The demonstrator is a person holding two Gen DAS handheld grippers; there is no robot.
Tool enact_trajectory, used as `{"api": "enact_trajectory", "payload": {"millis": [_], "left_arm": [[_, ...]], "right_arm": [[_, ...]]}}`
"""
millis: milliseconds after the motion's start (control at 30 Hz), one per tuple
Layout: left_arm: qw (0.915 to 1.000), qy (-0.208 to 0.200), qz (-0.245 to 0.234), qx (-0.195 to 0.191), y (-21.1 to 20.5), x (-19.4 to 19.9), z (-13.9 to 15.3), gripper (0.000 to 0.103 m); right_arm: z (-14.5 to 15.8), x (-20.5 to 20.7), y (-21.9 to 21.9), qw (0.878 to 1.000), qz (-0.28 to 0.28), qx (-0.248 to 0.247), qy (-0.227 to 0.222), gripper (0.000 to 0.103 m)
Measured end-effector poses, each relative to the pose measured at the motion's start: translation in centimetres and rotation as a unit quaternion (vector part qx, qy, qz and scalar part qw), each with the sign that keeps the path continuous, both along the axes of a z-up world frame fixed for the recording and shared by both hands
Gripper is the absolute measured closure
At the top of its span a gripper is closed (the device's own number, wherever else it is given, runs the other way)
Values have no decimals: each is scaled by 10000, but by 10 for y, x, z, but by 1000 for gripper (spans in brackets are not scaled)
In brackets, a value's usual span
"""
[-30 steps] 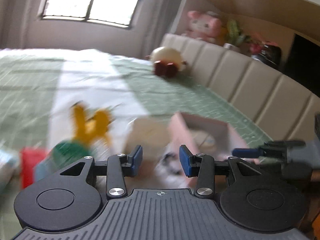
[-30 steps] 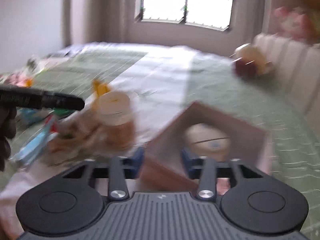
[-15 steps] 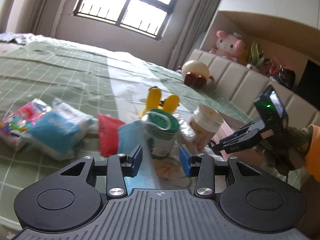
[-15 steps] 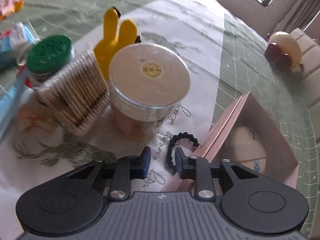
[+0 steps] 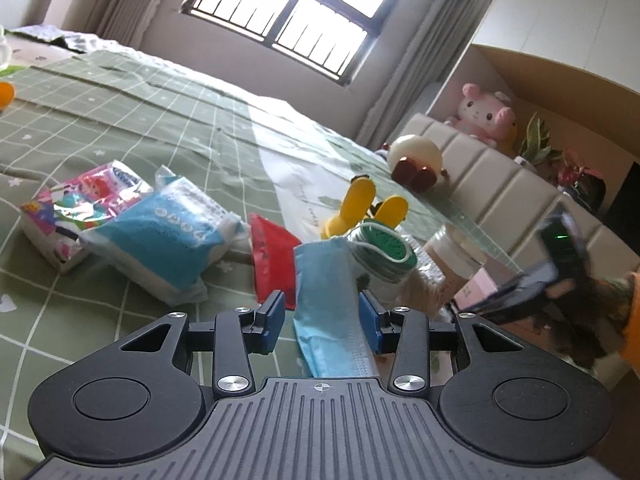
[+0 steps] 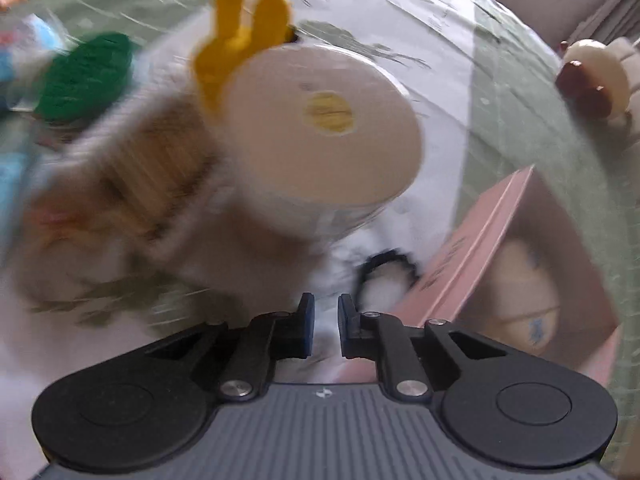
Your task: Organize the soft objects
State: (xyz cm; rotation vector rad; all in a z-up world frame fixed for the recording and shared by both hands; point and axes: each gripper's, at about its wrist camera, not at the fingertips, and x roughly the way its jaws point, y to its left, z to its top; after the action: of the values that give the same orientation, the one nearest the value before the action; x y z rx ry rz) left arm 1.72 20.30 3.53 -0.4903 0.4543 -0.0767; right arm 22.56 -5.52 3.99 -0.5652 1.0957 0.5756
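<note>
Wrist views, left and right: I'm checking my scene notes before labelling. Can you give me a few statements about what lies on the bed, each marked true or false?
1. The blue face mask lies between the open fingers of the left gripper. True.
2. The jar by the mask has a red lid. False: the lid is green.
3. The pink plush toy lies on the bed. False: it sits on the shelf behind the headboard.
4. A black hair tie lies beside the open pink box. True.

No text can be read. Printing is seen on the tissue packs [image 5: 160, 236] and a yellow sticker on the jar lid [image 6: 320, 128] beside them, but both are illegible.
</note>
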Motion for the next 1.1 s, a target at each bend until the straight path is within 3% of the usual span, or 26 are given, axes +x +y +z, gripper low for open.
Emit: {"api": "enact_trajectory", "payload": {"millis": [67,133,233,333,400,433,533,633,733,767,867,1000,1033,1067,1100], "left_arm": [[10000,60,-2,14,-2,3,-1,59],[9999,100,-36,30,-7,4,0,59],[9998,108,-114,123,-16,1,5,59],[9998,82,-152,136,-22,0,8,59],[9996,84,-216,157,-25,0,8,59],[9995,90,-252,174,-26,0,9,59],[9994,69,-298,187,-25,-1,8,59],[9997,74,-225,103,-22,2,5,59],[9996,103,-266,76,-23,3,2,59],[9994,114,-304,71,-23,3,0,59],[9994,121,-324,61,-21,1,-2,59],[9997,112,-195,23,-14,1,-3,59],[9998,125,-153,17,-13,1,-4,59],[9998,139,-120,16,-12,1,-4,59],[9998,154,-101,16,-12,1,-5,59]], "right_arm": [[0,-27,3,9991,235,292,176,103],[4,-51,6,9977,536,413,-28,103],[13,-57,-2,9959,439,629,-488,101],[12,-44,-12,9930,79,619,-1007,95],[6,-31,-22,9920,-248,480,-1138,95],[4,-30,-28,9912,-296,401,-1223,101],[6,-32,-42,9878,-426,32,-1497,100],[7,-22,-49,9920,-446,120,-1178,91],[9,-6,-39,9940,-392,191,-1006,67],[9,0,-35,9939,-394,149,-1020,66],[1,19,-23,9938,-587,-93,-936,67],[-5,29,-22,9944,-705,36,-785,76],[-3,26,-25,9941,-741,107,-780,83],[-2,19,-27,9945,-681,199,-777,98],[-3,12,-28,9964,-537,389,-532,102]]}}
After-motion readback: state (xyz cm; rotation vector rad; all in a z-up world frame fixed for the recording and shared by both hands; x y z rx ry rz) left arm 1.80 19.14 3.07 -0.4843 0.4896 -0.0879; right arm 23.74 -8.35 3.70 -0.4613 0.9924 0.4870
